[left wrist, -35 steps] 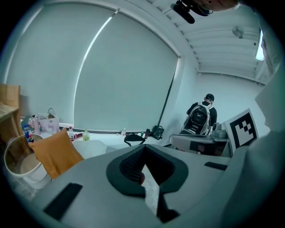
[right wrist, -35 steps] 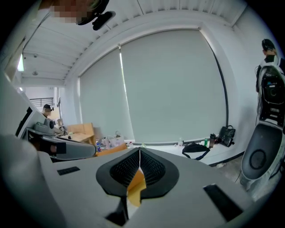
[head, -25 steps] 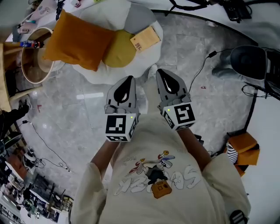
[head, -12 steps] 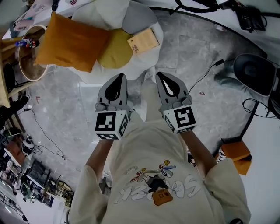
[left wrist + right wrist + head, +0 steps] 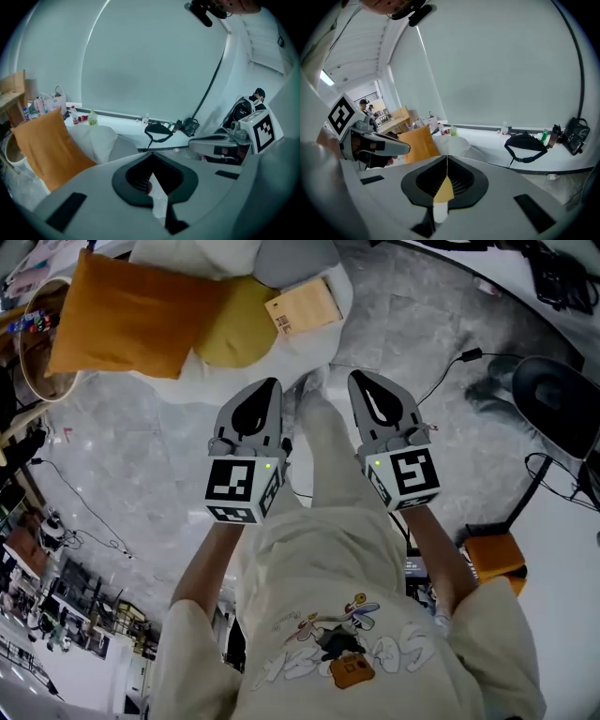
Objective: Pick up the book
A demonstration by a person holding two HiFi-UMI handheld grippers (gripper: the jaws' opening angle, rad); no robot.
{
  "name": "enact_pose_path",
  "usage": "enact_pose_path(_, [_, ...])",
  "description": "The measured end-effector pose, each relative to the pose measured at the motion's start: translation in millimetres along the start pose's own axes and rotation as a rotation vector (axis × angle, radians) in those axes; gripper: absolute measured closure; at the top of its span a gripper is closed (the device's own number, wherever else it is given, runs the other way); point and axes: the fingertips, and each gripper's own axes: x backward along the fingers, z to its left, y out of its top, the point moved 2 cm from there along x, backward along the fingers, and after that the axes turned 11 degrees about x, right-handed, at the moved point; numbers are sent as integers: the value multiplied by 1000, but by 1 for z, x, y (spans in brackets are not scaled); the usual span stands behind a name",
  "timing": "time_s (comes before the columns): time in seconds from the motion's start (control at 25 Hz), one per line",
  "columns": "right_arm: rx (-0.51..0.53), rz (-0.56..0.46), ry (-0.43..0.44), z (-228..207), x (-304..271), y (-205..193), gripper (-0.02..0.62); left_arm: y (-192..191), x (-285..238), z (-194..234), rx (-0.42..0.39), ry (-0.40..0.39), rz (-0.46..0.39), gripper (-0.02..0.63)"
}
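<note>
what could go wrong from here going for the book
1. Both the left gripper and right gripper are shut; reaching the book that way would probably shove it, not grasp it.
2. The book lies on a soft white cushion beside a yellow pillow, so it may slide off.

So the book (image 5: 303, 306) sat on the right side of the beanbag (image 5: 187, 381) at the far end of the floor, just right of the round cushion (image 5: 234, 326), with the flat pillow (image 5: 127, 313) touching that cushion's left. The left gripper (image 5: 270, 386) and right gripper (image 5: 362, 378) were side by side nearer the person, short of the beanbag and apart from the book. A cable (image 5: 441, 371) ran along the floor right of the right gripper, with a chair (image 5: 562, 404) further right.
</note>
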Motion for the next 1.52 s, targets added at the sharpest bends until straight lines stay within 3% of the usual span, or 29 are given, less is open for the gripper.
enact_pose_path(0.12, [-14, 45, 2, -9, -30, -20, 572, -28, -28, 18, 14, -11, 62, 607])
enact_pose_path(0.28, [2, 74, -2, -15, -65, -36, 572, -50, -50, 43, 37, -13, 80, 607])
enact_pose_path(0.64, [27, 126, -8, -25, -133, -89, 571, -97, -104, 119, 175, 56, 65, 607])
enact_pose_path(0.84, [30, 172, -4, -21, -163, -122, 569, -128, -128, 153, 290, 100, 63, 607])
enact_pose_path(0.96, [31, 193, 7, -18, -180, -142, 551, -148, -150, 163, 314, 81, 77, 607])
enact_pose_path(1.0, [29, 200, 14, -18, -186, -149, 508, -154, -158, 165, 324, 66, 86, 607])
enact_pose_path(1.04, [26, 207, 19, -19, -192, -155, 473, -160, -166, 167, 332, 51, 95, 512])
enact_pose_path(1.08, [22, 214, 20, -20, -198, -161, 469, -166, -174, 169, 338, 40, 103, 491])
enact_pose_path(1.52, [-17, 276, -1, -59, -257, -224, 437, -214, -249, 201, 334, 47, 182, 491])
